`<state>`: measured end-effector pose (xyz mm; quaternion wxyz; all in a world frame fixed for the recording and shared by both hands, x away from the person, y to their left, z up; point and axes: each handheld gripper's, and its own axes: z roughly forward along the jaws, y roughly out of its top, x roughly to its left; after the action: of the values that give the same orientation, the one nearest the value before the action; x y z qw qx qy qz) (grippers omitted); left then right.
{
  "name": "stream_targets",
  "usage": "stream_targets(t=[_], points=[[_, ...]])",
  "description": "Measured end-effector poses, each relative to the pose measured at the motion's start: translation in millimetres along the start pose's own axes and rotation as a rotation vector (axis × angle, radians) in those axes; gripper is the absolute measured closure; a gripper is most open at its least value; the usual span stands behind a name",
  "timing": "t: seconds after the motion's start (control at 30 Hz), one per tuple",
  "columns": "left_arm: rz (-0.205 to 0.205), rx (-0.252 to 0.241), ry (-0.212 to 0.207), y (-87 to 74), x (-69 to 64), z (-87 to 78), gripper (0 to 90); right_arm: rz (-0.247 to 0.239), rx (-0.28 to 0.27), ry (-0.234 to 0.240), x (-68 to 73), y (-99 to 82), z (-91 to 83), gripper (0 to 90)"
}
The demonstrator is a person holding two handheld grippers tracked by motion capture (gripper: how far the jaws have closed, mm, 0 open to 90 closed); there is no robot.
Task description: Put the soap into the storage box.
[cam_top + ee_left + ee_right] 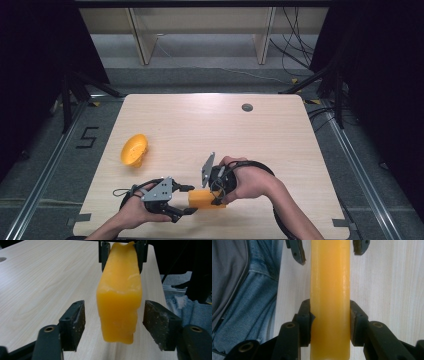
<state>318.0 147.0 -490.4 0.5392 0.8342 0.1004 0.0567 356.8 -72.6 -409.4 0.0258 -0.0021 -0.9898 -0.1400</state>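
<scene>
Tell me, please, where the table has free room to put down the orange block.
Free: the far half, up to the small grey disc, and the right side. Crowded: the near edge, where both tongs, left and right, meet at the orange block; the yellow bowl occupies the left.

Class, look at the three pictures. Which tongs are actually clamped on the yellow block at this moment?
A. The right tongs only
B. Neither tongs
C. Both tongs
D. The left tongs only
A: in the right gripper view the right tongs press both pads against the yellow block, while in the left gripper view the left tongs stand open with gaps on both sides of it.
</scene>
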Motion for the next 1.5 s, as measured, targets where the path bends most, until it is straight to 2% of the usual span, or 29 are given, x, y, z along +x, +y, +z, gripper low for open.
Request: stream_targets(t=[0.1, 0.17, 0.3, 0.33, 0.37, 0.4, 0.5, 0.57, 0.67, 0.8, 0.83, 0.87, 0.9, 0.97, 1.0, 1.07, 1.13, 1.17, 1.23, 1.27, 1.3, 1.33, 1.37, 1.4, 1.47, 1.5], points=[[0.005, -0.001, -0.007, -0.5, 1.3, 1.0, 39.2, -0.004, 0.000, -0.002, 0.8, 1.9, 0.3, 62.0], [-0.011, 0.002, -0.005, -0.9, 1.3, 0.7, 43.0, -0.031, -0.009, -0.004, -0.6, 3.1, 0.6, 62.0], [-0.013, -0.008, -0.019, -0.3, 2.0, 0.9, 52.5, -0.031, -0.017, -0.007, 0.9, 6.3, 0.3, 62.0], [-0.006, 0.000, -0.022, -0.2, 2.6, 0.2, 52.5, -0.031, -0.017, -0.007, 0.9, 6.3, 0.3, 62.0], [-0.012, -0.012, -0.022, -0.1, 1.4, 0.6, 55.4, -0.064, -0.034, -0.010, -1.4, 7.1, 1.6, 62.0], [-0.004, 0.006, -0.027, 0.3, 2.2, -1.1, 56.0, -0.062, -0.036, -0.017, -1.3, 7.1, 1.2, 61.9], [-0.027, -0.006, -0.056, 0.6, 2.2, -1.9, 59.2, -0.055, -0.031, -0.020, 2.4, 7.1, 0.6, 61.2], [-0.017, -0.001, -0.044, 1.3, 1.2, -3.9, 60.0, -0.058, -0.040, -0.017, 1.3, 6.3, -0.2, 60.5], [-0.033, -0.002, -0.039, 3.8, -0.9, -5.8, 60.2, -0.058, -0.056, -0.016, 1.1, 6.7, -0.8, 59.6], [-0.051, 0.009, -0.028, 4.2, -0.3, -7.7, 60.3, -0.029, -0.110, -0.018, 2.3, 6.0, -7.0, 48.2], [-0.043, 0.023, -0.021, 3.6, 1.7, -9.3, 60.4, -0.044, -0.136, -0.036, -0.9, 4.7, -11.2, 45.0], [-0.059, 0.017, -0.002, 3.0, 1.3, -10.0, 60.4, -0.044, -0.136, -0.036, -0.9, 4.7, -11.2, 45.0], [-0.064, 0.022, 0.011, 2.7, 2.4, -12.0, 60.4, -0.027, -0.135, -0.053, -0.8, 2.6, -13.8, 43.0], [-0.086, 0.016, 0.031, 1.8, 4.8, -16.1, 60.4, 0.004, -0.175, -0.089, -3.0, -6.6, -21.5, 39.6], [-0.108, 0.015, 0.056, 1.1, 4.7, -18.7, 60.4, 0.004, -0.175, -0.089, -3.0, -6.6, -21.5, 39.6], [-0.134, 0.011, 0.097, -1.1, 7.3, -25.0, 60.4, 0.060, -0.202, -0.094, -5.2, -16.7, -27.8, 38.8], [-0.158, 0.000, 0.127, -3.5, 10.9, -31.3, 60.4, 0.110, -0.243, -0.126, -8.7, -28.7, -33.1, 38.3], [-0.166, 0.002, 0.156, -4.4, 12.3, -35.1, 60.4, 0.132, -0.262, -0.145, -11.2, -35.2, -34.2, 38.0], [-0.165, -0.016, 0.177, -6.0, 15.7, -41.3, 60.4, 0.237, -0.292, -0.182, -13.1, -49.6, -35.8, 37.9], [-0.197, -0.024, 0.200, -6.6, 14.7, -44.3, 60.4, 0.263, -0.313, -0.205, -15.5, -56.9, -34.4, 38.2], [-0.211, -0.038, 0.219, -6.6, 14.2, -47.7, 60.5, 0.301, -0.322, -0.220, -16.7, -64.0, -32.8, 38.7], [-0.189, -0.038, 0.231, -6.5, 15.6, -51.0, 60.4, 0.350, -0.331, -0.242, -17.1, -72.8, -30.4, 39.9], [-0.203, -0.044, 0.242, -6.8, 14.8, -52.8, 60.5, 0.408, -0.345, -0.278, -18.8, -85.1, -27.2, 40.6], [-0.208, -0.046, 0.270, -7.0, 13.9, -55.3, 60.5, 0.408, -0.345, -0.278, -18.8, -85.1, -27.2, 40.6], [-0.218, -0.043, 0.310, -7.8, 13.1, -60.3, 60.5, 0.491, -0.356, -0.293, -17.5, -97.2, -23.5, 41.4], [-0.215, -0.050, 0.322, -8.9, 13.8, -62.5, 60.4, 0.508, -0.365, -0.319, -17.6, -102.8, -21.4, 41.8]])
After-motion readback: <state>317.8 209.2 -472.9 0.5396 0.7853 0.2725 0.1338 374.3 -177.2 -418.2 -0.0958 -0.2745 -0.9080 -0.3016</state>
